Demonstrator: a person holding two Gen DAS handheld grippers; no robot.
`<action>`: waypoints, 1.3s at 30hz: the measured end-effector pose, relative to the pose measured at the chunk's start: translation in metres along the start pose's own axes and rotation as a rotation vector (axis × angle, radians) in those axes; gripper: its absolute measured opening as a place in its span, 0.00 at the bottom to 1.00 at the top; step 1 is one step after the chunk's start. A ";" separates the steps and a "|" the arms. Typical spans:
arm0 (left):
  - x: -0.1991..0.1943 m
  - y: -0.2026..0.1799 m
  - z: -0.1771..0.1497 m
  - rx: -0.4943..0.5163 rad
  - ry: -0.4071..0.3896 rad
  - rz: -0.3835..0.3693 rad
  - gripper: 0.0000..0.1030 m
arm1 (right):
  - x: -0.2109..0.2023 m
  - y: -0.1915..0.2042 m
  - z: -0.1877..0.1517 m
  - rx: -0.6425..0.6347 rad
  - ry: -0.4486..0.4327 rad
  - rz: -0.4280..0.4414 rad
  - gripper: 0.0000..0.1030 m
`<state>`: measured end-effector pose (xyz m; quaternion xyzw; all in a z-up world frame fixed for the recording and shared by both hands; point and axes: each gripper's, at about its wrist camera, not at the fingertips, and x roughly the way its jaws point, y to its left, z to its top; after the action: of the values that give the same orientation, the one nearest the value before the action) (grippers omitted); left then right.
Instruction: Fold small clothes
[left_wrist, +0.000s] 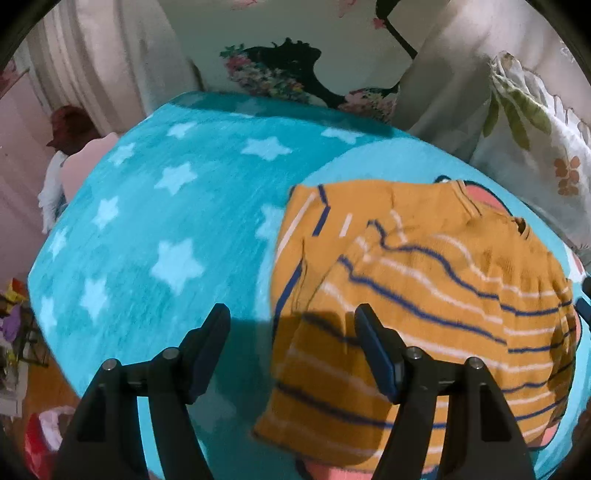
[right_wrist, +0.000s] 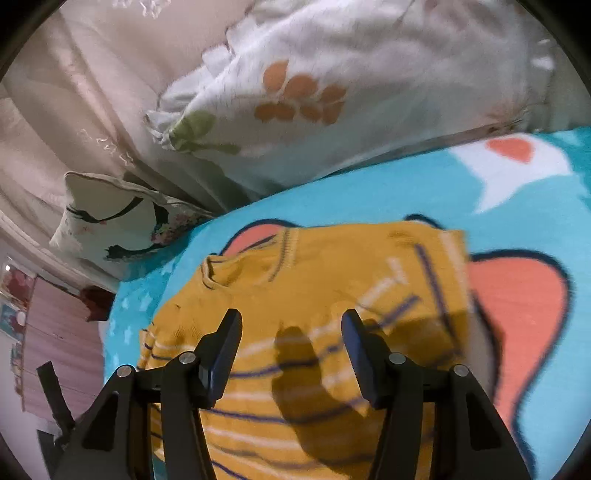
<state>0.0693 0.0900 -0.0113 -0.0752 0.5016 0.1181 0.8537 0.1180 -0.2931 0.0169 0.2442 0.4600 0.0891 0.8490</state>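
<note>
Both claws, left claw (left_wrist: 291, 328) and right claw (right_wrist: 291, 334), gape above the sweater (left_wrist: 424, 295).

Turquoise star-print blanket (left_wrist: 155, 221) covers the bed ahead; floral pillows (right_wrist: 332, 110) and beige curtains (right_wrist: 74, 110) rise beyond it.

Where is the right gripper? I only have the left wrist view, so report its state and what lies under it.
Observer: The right gripper is open, with nothing between its fingers.
Operator: Tell me what is below it.
Observer: The mustard striped sweater; the gripper's shadow falls on its striped part.
Operator: Now give me what lies beyond the sweater.
Observer: A white speech bubble with a red heart, printed on the blue blanket.
</note>
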 end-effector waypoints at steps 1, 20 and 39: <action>-0.002 0.000 -0.002 -0.001 -0.006 0.002 0.67 | -0.009 -0.005 -0.005 -0.001 -0.006 -0.009 0.58; -0.026 0.036 -0.034 -0.152 -0.044 0.039 0.67 | -0.047 -0.014 -0.074 -0.137 0.002 -0.105 0.58; 0.005 0.105 0.027 -0.066 -0.028 -0.012 0.67 | 0.042 0.160 -0.095 -0.420 0.087 -0.058 0.38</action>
<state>0.0653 0.1982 -0.0035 -0.1048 0.4850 0.1307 0.8583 0.0750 -0.1070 0.0221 0.0447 0.4743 0.1688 0.8629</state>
